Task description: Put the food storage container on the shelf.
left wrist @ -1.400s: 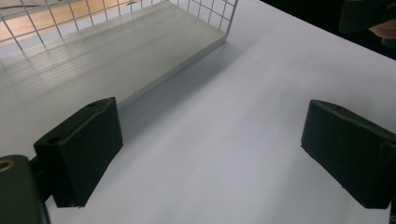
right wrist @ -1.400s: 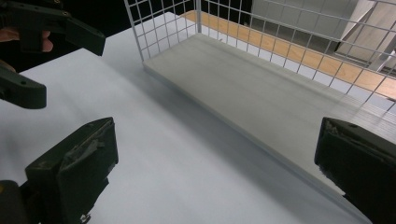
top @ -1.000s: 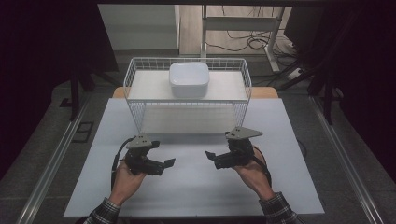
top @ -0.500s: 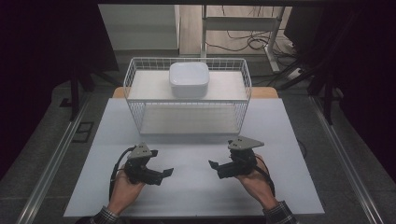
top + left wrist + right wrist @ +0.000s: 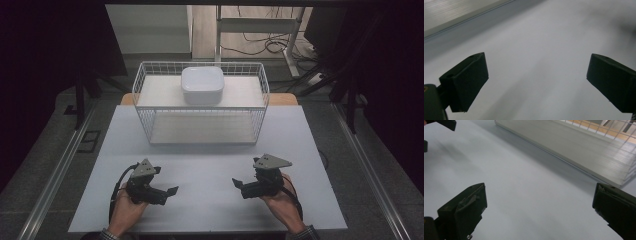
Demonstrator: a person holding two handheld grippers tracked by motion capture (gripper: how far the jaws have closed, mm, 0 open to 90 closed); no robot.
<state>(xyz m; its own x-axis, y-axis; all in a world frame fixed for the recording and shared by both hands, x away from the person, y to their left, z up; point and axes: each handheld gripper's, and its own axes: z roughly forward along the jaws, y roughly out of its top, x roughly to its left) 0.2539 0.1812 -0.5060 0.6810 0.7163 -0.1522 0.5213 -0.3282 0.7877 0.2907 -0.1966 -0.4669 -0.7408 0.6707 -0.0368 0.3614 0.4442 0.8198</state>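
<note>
Inside, the wire basket (image 5: 142, 90) holds one white lidded box (image 5: 202, 85).

Looks like a lab or test workshop, not a home. Plain white rectangular table (image 5: 300, 150) on a grey floor, dark curtains or panels down both sides. Aluminium rail (image 5: 55, 175) runs along the floor by the table's left edge, another along the right. Loose black cables (image 5: 265, 45) lie on the floor past the far edge, near a grey metal desk frame (image 5: 260, 25). White cabinet (image 5: 150, 27) stands at the back.
</note>
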